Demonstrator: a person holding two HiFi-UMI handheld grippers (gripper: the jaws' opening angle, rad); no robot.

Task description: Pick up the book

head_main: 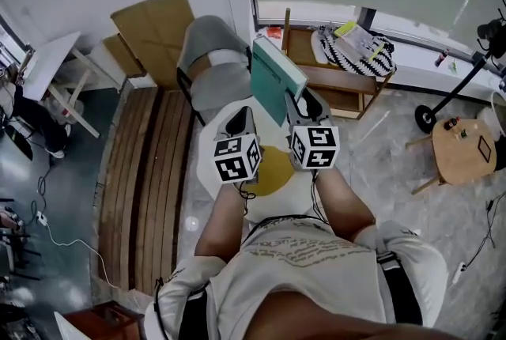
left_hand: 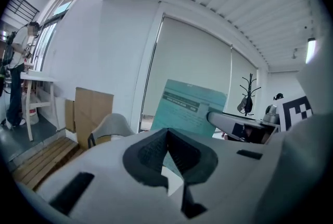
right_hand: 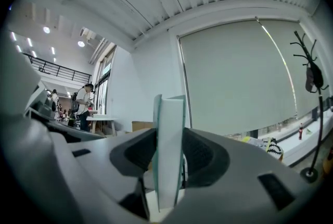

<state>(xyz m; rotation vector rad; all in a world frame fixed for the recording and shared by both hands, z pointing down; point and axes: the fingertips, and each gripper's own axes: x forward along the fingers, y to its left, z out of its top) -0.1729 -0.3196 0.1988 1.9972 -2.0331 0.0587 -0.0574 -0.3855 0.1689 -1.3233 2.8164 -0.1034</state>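
Note:
The book [head_main: 275, 77] has a teal cover and white page edges, and it stands upright on its edge in the air above the small white table [head_main: 224, 115]. My right gripper [head_main: 304, 105] is shut on its lower part. In the right gripper view the book [right_hand: 169, 150] fills the gap between both pads, spine edge toward the camera. My left gripper [head_main: 239, 121] hangs just left of it at the same height, jaws shut and holding nothing. From the left gripper view [left_hand: 166, 132] the book's front cover [left_hand: 190, 108] shows ahead to the right.
A grey chair [head_main: 209, 62] stands behind the white table, which bears a yellow round thing [head_main: 273, 172]. A slatted wooden bench [head_main: 146, 180] runs along the left, with cardboard [head_main: 154, 26] against the wall. A wooden rack [head_main: 332, 77] and a round wooden stool [head_main: 466, 149] are at the right.

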